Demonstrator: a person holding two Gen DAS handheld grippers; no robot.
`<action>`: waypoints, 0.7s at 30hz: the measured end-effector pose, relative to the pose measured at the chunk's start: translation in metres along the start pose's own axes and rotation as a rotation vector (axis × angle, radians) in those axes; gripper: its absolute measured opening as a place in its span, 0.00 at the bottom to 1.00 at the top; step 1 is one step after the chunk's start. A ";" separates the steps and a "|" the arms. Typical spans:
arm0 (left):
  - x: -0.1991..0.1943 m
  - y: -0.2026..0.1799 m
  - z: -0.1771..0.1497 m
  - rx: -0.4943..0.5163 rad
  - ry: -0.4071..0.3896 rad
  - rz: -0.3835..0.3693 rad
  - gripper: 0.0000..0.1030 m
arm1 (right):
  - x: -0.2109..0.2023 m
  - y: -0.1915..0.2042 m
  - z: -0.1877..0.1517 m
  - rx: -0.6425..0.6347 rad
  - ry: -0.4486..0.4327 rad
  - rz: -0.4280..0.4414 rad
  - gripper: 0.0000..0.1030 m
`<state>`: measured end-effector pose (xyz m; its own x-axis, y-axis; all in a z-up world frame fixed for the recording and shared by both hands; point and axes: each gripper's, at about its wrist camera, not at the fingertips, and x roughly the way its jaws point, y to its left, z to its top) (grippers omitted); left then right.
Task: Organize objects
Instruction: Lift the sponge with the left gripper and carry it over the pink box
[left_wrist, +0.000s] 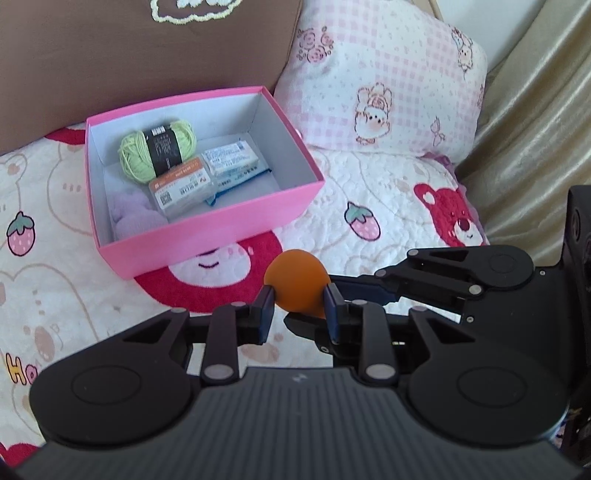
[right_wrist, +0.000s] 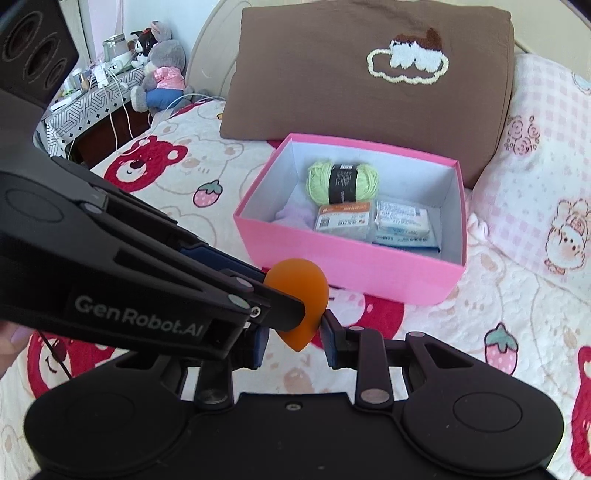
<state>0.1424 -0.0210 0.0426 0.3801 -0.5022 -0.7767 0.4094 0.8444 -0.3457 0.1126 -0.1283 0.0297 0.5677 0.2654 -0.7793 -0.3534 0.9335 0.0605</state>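
Observation:
An orange teardrop sponge (left_wrist: 295, 277) (right_wrist: 295, 284) hangs above the bedspread, just in front of an open pink box (left_wrist: 221, 221) (right_wrist: 332, 266). My left gripper (left_wrist: 299, 306) (right_wrist: 284, 299) is shut on its sides. My right gripper (right_wrist: 295, 343) (left_wrist: 325, 299) comes in from the right of the left wrist view and is shut on the same sponge, near its pointed end. The box holds a green yarn ball (left_wrist: 155, 147) (right_wrist: 341, 181), an orange-labelled card pack (left_wrist: 181, 188), a white-and-blue packet (left_wrist: 232, 160) and a soft lilac item (left_wrist: 133, 214).
A brown pillow (right_wrist: 369, 74) leans behind the box and a pink checked pillow (left_wrist: 388, 74) lies to its right. The bear-and-strawberry bedspread (left_wrist: 369, 192) runs all round. A gold curtain (left_wrist: 535, 110) hangs at the right; a bedside table with plush toys (right_wrist: 159, 62) stands far left.

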 end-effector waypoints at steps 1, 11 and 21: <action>-0.001 0.002 0.005 -0.004 -0.009 -0.001 0.25 | 0.000 -0.001 0.005 -0.004 -0.004 -0.001 0.33; 0.004 0.026 0.043 -0.087 -0.124 -0.005 0.26 | 0.016 -0.022 0.053 -0.024 -0.048 -0.011 0.33; 0.038 0.052 0.071 -0.205 -0.166 -0.033 0.26 | 0.053 -0.050 0.084 0.012 -0.024 -0.004 0.33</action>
<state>0.2366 -0.0093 0.0326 0.5066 -0.5399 -0.6722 0.2541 0.8385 -0.4820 0.2231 -0.1409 0.0377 0.5869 0.2674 -0.7642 -0.3420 0.9374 0.0654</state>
